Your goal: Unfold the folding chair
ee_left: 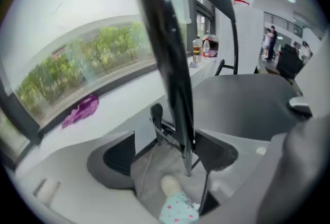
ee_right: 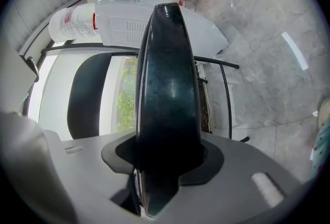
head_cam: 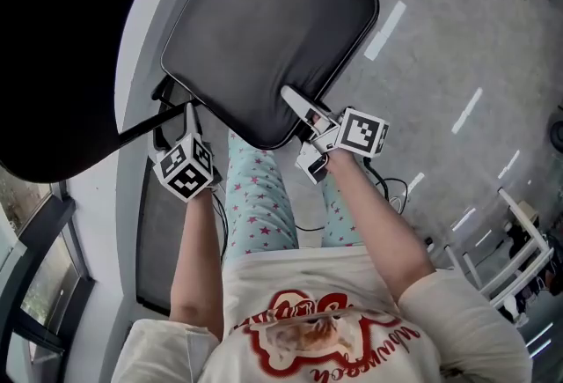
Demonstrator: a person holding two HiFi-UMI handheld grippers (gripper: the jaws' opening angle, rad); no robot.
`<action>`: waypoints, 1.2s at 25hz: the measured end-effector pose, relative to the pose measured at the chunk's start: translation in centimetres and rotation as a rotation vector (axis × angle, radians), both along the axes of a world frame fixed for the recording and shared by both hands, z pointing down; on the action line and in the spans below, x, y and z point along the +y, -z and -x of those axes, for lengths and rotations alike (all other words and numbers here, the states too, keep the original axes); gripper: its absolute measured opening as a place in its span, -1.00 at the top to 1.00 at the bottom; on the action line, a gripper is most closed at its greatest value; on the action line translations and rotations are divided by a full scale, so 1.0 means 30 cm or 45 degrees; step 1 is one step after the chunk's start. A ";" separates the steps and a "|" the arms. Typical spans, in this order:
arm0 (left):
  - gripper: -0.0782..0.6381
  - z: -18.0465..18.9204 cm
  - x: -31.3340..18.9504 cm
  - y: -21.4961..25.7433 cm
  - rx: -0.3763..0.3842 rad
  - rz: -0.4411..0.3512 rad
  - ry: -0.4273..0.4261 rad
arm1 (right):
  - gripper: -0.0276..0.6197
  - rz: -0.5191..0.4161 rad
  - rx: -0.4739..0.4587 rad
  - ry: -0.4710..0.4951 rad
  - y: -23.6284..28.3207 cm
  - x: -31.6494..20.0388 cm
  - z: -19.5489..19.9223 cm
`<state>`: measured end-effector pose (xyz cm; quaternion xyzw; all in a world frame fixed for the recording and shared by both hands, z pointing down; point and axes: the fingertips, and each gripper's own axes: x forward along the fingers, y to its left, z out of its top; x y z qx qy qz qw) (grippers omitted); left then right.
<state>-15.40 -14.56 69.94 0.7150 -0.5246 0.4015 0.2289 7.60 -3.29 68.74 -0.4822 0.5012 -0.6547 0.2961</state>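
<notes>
Shirt point(head_cam: 330, 333): white with red print, seen at the bottom of the head view.
Right gripper point(ee_right: 167, 161): jaws clamped on the near edge of the seat point(head_cam: 264, 29), which is seen edge-on in its own view.
Left gripper point(ee_left: 165, 156): jaws spread; black frame tube point(ee_left: 172, 79) is seen between them, close against one jaw and clear of the other.
Folding chair point(head_cam: 220, 99): located right in front of the person, above grey floor point(head_cam: 440, 38); seat face is turned toward the head camera, backrest point(head_cam: 53, 64) at left.

Purple cloth point(ee_left: 81, 110) on window sill point(ee_left: 122, 97)
</notes>
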 end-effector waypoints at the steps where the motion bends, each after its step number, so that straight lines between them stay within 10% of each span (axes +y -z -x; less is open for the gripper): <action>1: -0.21 0.012 0.017 -0.033 0.049 0.060 0.051 | 0.26 -0.004 -0.008 -0.001 -0.001 -0.001 0.001; 10: -0.14 0.006 0.036 -0.181 0.411 0.271 0.099 | 0.25 -0.031 -0.013 -0.014 -0.048 0.012 0.000; 15: 0.25 -0.058 0.032 -0.175 0.420 0.264 -0.129 | 0.26 -0.087 -0.011 -0.003 -0.071 0.017 -0.007; 30: 0.43 -0.060 0.049 -0.230 0.448 0.290 -0.118 | 0.25 -0.166 -0.040 -0.005 -0.179 0.050 -0.007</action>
